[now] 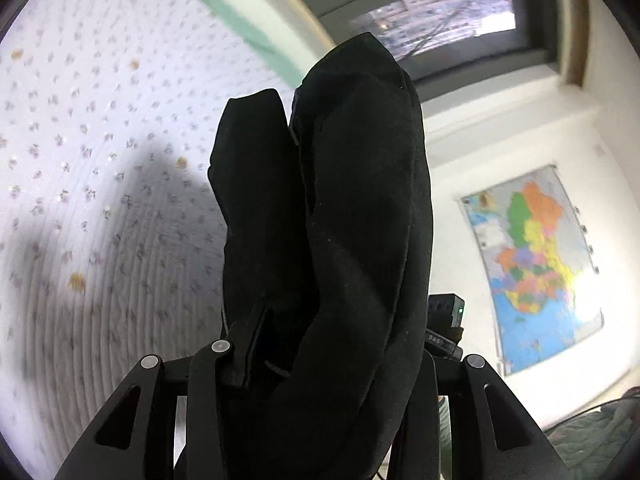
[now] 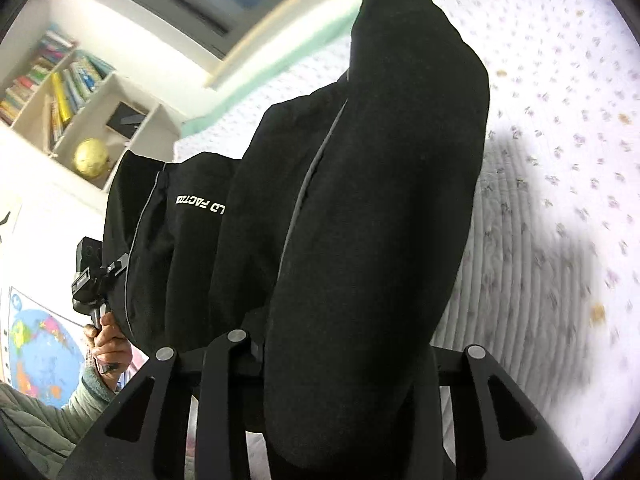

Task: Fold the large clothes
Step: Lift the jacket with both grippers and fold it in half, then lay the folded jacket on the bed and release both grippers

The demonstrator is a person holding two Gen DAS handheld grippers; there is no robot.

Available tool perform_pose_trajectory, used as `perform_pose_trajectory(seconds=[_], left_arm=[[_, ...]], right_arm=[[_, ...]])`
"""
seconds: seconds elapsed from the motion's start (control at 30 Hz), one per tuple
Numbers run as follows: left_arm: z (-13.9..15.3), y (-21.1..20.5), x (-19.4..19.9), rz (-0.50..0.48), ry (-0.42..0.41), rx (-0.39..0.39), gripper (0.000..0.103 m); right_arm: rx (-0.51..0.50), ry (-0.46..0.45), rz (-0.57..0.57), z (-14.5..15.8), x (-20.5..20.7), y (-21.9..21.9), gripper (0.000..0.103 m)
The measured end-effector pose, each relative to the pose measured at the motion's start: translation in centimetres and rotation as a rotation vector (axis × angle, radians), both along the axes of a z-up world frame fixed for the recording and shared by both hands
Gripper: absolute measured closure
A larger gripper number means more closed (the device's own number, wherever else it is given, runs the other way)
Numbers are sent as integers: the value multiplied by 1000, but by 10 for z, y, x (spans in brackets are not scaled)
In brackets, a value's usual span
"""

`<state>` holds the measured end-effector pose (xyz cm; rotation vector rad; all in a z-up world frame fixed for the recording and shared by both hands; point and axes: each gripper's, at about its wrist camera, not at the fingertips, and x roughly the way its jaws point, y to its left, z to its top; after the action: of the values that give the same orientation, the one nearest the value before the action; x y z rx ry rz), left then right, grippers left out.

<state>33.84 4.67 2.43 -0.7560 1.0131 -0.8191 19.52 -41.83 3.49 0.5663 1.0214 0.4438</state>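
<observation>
- In the left wrist view we see our left gripper (image 1: 316, 360) at the bottom centre, its jaws drawn close and clamped on thick folds of the black garment (image 1: 328, 208), which rises up the middle of the frame.
- In the right wrist view our right gripper (image 2: 320, 364) is likewise pinched onto the same black garment (image 2: 360, 208); white lettering (image 2: 200, 205) shows at centre left.
- At lower left there, our left hand (image 2: 109, 344) grips the other tool's handle.
- Behind the cloth lies the quilted floral bedspread (image 1: 100, 200), with a pale green edge.
- Farthest off, we see a window (image 1: 440, 16) at upper right, a wall map (image 1: 532, 268) at right, and a bookshelf (image 2: 64, 92) with a gold globe (image 2: 91, 157).
</observation>
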Motion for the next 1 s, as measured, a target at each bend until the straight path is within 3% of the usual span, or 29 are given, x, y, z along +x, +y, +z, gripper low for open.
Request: perform_pose_trajectory(seconds=[0.13,0.27,0.53,0.7,0.8,0.87,1.0], left_arm=[[17,20,-46,-7,-6,-33,62],[5,33,-82,-11,43,-21,62],[-78,48,-116,-14,173,33,62],[-131,81,-122,45,189,-12,61],[-167,94,-125,72,204,-19,57],[-185,97,-126,76,193,-57,55],[-193,101,-127,82,147,-113,53]], right_arm=[[-18,-5,-5,21,-21,-8,64],[-61,43,11,15,-29,-2,64],[-119,82,9,-60,-28,18,65],[-142,63,-26,-96,-29,-2,64],[-150,78,-30,-122,-26,-9,59],[-137,66,-31,-140,-26,-7,49],[-57,31,-68,-162,-39,-23,44]])
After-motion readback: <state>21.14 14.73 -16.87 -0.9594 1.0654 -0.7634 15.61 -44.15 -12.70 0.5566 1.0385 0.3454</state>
